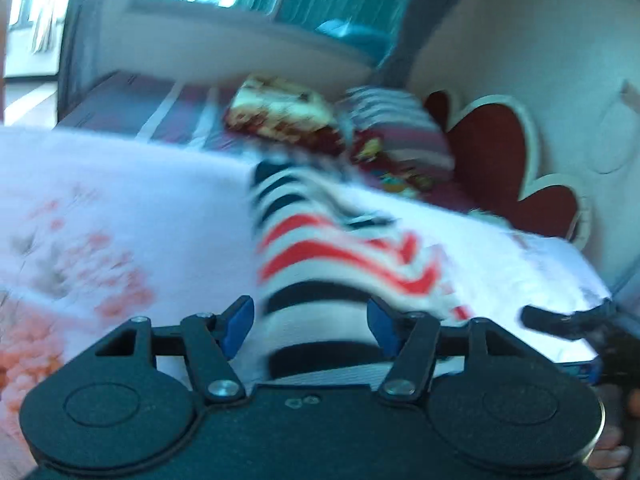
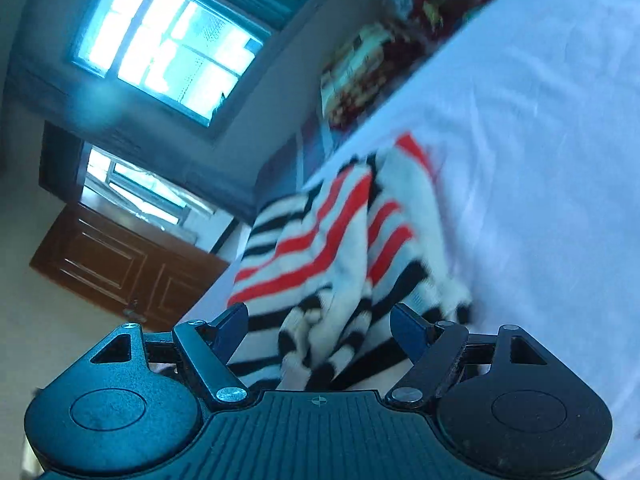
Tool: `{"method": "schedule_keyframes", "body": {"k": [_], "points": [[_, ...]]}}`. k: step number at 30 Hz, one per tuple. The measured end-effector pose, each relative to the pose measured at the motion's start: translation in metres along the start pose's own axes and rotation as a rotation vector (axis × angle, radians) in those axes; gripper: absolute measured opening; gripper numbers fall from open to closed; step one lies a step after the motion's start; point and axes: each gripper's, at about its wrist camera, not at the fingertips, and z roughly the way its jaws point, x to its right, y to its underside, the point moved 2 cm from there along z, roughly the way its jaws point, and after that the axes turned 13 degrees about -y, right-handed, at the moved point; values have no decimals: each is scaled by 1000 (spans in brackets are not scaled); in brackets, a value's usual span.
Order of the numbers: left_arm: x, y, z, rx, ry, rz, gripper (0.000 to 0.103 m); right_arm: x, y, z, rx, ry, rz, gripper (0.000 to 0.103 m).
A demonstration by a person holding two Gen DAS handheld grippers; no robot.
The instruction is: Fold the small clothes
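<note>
Nearest our left lens, the left gripper [image 1: 310, 326] is standing with its blue-padded jaws wide apart, and the striped garment [image 1: 320, 248] is lying in the gap between them; we cannot tell whether either pad is touching the cloth, and nothing is being pinched. That garment, white with black and red stripes, is lying rumpled on the white sheet [image 1: 140, 184] that is covering the bed, stretching away from us toward the pillows. One pillow is patterned in cream and dark red [image 1: 280, 114], and a striped one [image 1: 400, 132] is sitting just beside it, both at the far edge of the sheet. A red headboard panel [image 1: 492, 152] with a white scalloped border is showing behind them. At the right edge of this view the tip of the right gripper [image 1: 568, 322] is showing, resting near the sheet's edge.

From the right wrist, heavily tilted, we are seeing the right gripper [image 2: 318, 328] with its jaws likewise spread wide, the bunched striped garment [image 2: 332, 248] between and beyond them, ungripped. A lit window [image 2: 168, 48] and a brown wooden door [image 2: 124, 268] are showing across the room. Both views are blurring.
</note>
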Motion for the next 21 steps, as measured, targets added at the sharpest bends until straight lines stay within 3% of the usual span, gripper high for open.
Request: {"method": "schedule_keyframes", "body": {"k": [2,4,5,9,10,11,12,14,17,21], "points": [[-6,10,12,-65,12,-10,62,6,6,12,-33,7,68,77],[-14,24,17,-104,7,-15,64,9,7,23,-51,15,85,67],[-15,29,19,-109,10,-39,64,8,8,27,-53,35,80,63],[-24,32,17,-101,34,-73,64,4,4,51,-92,125,17,62],[-24,20,21,-75,42,-72,61,-2,5,55,-109,128,-20,62],[-29,17,15,-37,52,-83,60,-7,4,59,-121,149,-75,51],[-35,15,9,-1,57,-105,60,-11,7,63,-133,183,-140,29],[-47,12,13,29,66,-159,60,-17,13,69,-161,221,-264,26],[-49,3,30,-20,35,-135,60,-30,32,69,-172,249,-498,24],[-36,-11,36,-20,74,-113,59,-50,40,57,-82,218,-721,22]]}}
